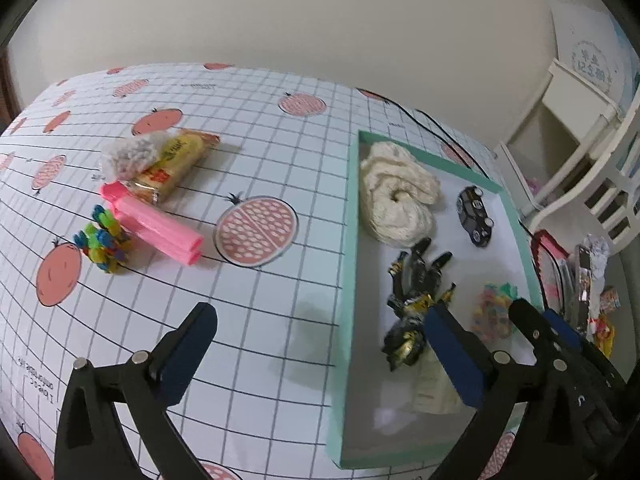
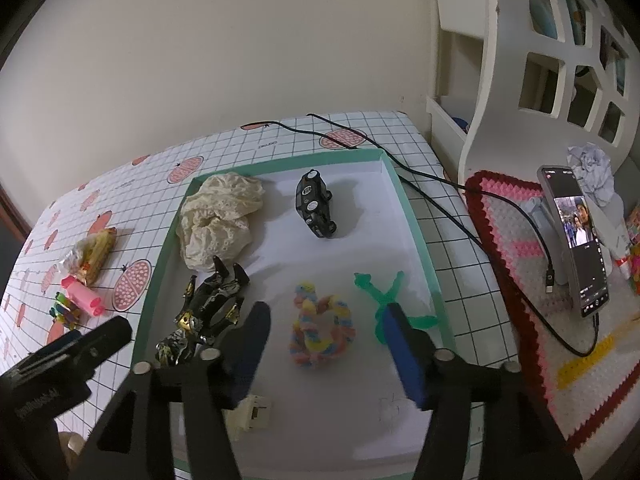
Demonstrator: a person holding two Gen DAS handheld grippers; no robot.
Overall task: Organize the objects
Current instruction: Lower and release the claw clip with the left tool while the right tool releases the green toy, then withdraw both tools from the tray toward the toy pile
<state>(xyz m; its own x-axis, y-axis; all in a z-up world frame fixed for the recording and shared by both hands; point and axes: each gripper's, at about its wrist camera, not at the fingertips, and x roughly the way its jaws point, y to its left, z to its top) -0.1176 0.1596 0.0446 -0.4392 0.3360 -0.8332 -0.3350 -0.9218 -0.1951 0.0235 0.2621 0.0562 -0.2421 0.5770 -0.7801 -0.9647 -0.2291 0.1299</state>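
Observation:
A teal-rimmed white tray (image 1: 352, 208) (image 2: 416, 232) holds a cream lace cloth (image 1: 396, 196) (image 2: 218, 220), a black toy car (image 1: 476, 216) (image 2: 314, 204), a black-and-gold figure (image 1: 416, 300) (image 2: 208, 308), a pastel twisted ring (image 1: 492, 312) (image 2: 320, 328) and a green stretchy figure (image 2: 380, 296). On the tablecloth to its left lie a pink tube (image 1: 156, 224) (image 2: 84, 294), a colourful spiky toy (image 1: 104, 244) (image 2: 64, 312) and a snack pack (image 1: 172, 168) (image 2: 94, 254). My left gripper (image 1: 320, 344) hangs open over the tray's left wall. Above the ring, my right gripper (image 2: 328, 344) is open and empty.
A small white plug-like block (image 2: 252, 412) lies at the tray's near end. A phone (image 2: 576, 240) stands on a red-edged crocheted mat (image 2: 508, 216) to the right, with a black cable (image 2: 432, 184) running across the table. White shelving (image 2: 520, 80) rises behind.

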